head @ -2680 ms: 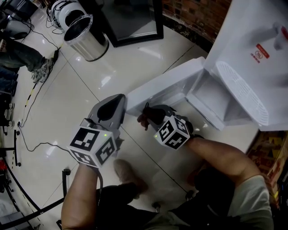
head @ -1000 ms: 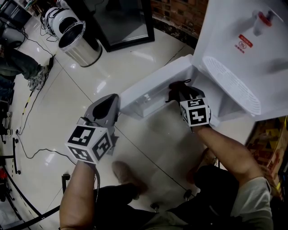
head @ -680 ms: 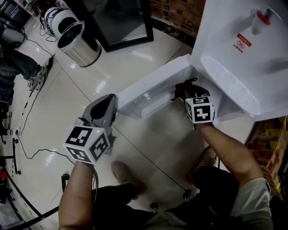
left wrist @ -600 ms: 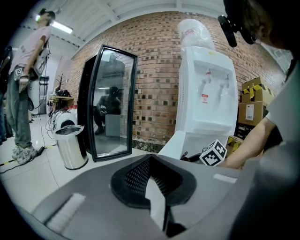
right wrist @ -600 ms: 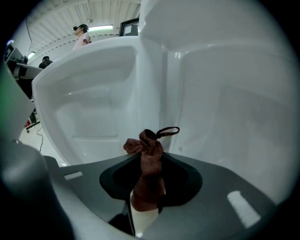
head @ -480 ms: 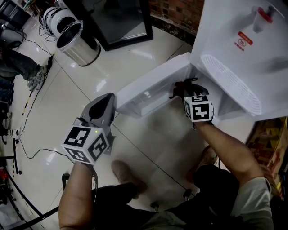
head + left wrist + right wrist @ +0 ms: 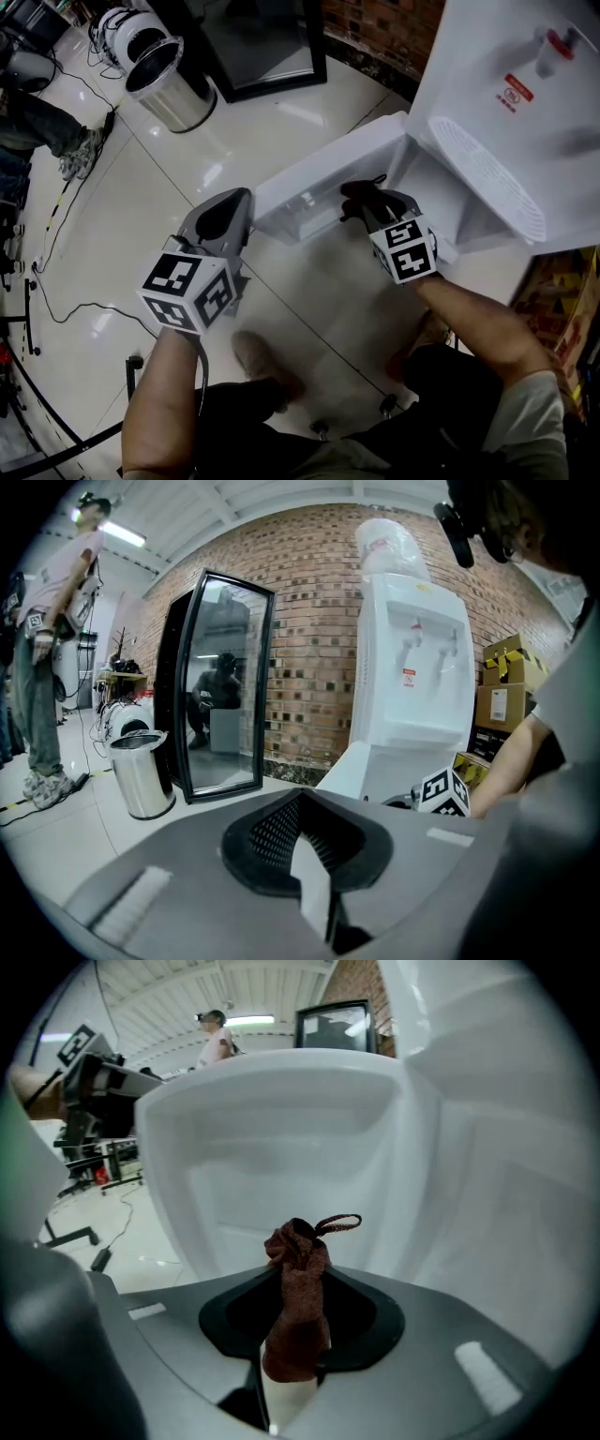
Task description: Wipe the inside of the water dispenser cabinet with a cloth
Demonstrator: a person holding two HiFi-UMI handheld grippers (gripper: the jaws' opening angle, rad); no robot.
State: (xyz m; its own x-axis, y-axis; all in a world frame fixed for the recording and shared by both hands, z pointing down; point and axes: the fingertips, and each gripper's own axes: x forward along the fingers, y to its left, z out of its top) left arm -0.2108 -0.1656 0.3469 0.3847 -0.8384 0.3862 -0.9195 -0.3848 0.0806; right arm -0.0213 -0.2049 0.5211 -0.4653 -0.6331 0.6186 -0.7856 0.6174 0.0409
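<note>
Grey plastic fingers of the left gripper [image 7: 234, 211] are pressed together with nothing between them, as the left gripper view [image 7: 317, 897] shows. The right gripper [image 7: 361, 199] has its fingers partly apart and clamped on a bunched reddish-brown cloth [image 7: 298, 1288], whose small loop sticks out above the wad. In the head view the cloth [image 7: 354, 194] sits just in front of the inner face of the open cabinet door [image 7: 309, 183], at the mouth of the white water dispenser [image 7: 506, 112]; whether it touches the door cannot be told.

Glossy pale floor tiles [image 7: 141, 216] run under everything, with a black cable [image 7: 66, 309] trailing at the left. A steel trash bin [image 7: 169, 84] stands at upper left, then a black-framed glass panel [image 7: 262, 47] leaning by the brick wall [image 7: 384, 28], then the dispenser at the right with its cabinet [image 7: 450, 206] open below.

The left forearm reaches forward with its gripper held short of the door's outer edge. The right forearm angles in from the lower right, its gripper pointing down toward the door's inside.
</note>
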